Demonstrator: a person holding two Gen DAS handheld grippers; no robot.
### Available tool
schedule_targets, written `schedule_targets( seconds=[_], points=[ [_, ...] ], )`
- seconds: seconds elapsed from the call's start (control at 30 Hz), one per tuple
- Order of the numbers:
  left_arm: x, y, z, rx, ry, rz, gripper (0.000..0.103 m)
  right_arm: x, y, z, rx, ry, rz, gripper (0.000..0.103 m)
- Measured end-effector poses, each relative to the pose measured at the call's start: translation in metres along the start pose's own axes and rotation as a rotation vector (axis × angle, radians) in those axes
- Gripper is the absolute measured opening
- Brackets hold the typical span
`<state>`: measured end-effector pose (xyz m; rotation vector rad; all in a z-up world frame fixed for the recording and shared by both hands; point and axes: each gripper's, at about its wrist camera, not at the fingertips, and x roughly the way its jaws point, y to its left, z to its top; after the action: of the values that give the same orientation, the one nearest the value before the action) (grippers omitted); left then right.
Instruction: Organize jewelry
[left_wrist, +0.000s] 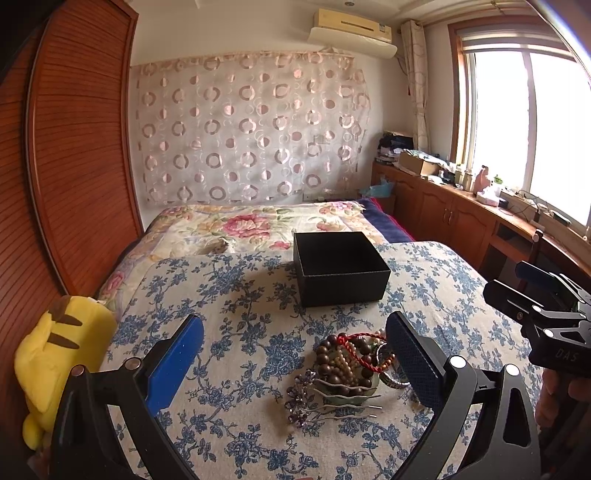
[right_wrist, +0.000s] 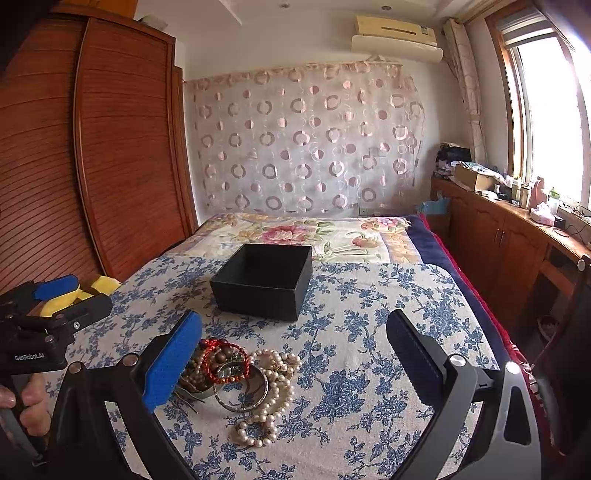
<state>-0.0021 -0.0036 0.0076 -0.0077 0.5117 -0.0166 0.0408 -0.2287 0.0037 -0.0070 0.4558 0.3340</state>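
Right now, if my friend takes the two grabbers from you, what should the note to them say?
Left gripper: open, empty, above the jewelry pile.
Right gripper: open, empty, over the same pile from the other side.
Things: black box sits open on the blue-flowered cloth, beyond the pile; what shows of its inside looks empty. Brown bead bracelet, red cord bracelet, metal bangle, pearl necklace and purple hair comb lie heaped together in front of it.
Done: nothing put away yet.
Left: pick up each piece and place it in the box.
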Motion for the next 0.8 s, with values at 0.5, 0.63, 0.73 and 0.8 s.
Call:
schedule_targets(
  seconds=[0.5, 0.63, 0.73, 0.8],
  points=[
    [-0.0013, -0.0004, 0.0015, 0.0, -0.003, 0.002, 0.095, -0.0002, 0.0001, -0.0006, 0.0, -0.002, 0.0, 0.101],
    [-0.0016, -0.0005, 0.0008, 0.0, -0.003, 0.001, 0.095, 0.0, -0.0001, -0.0009, 0.001, -0.001, 0.0, 0.101],
    [-0.0014, -0.0003, 0.0005, 0.0, -0.004, 0.001, 0.095, -0.0005, 0.001, -0.0006, 0.001, 0.0, 0.001, 0.101],
    [-0.0014, -0.0002, 0.0003, -0.001, -0.003, 0.0, 0.095, -0.0005, 0.0012, -0.0002, 0.0, 0.0, 0.002, 0.101]
  ],
)
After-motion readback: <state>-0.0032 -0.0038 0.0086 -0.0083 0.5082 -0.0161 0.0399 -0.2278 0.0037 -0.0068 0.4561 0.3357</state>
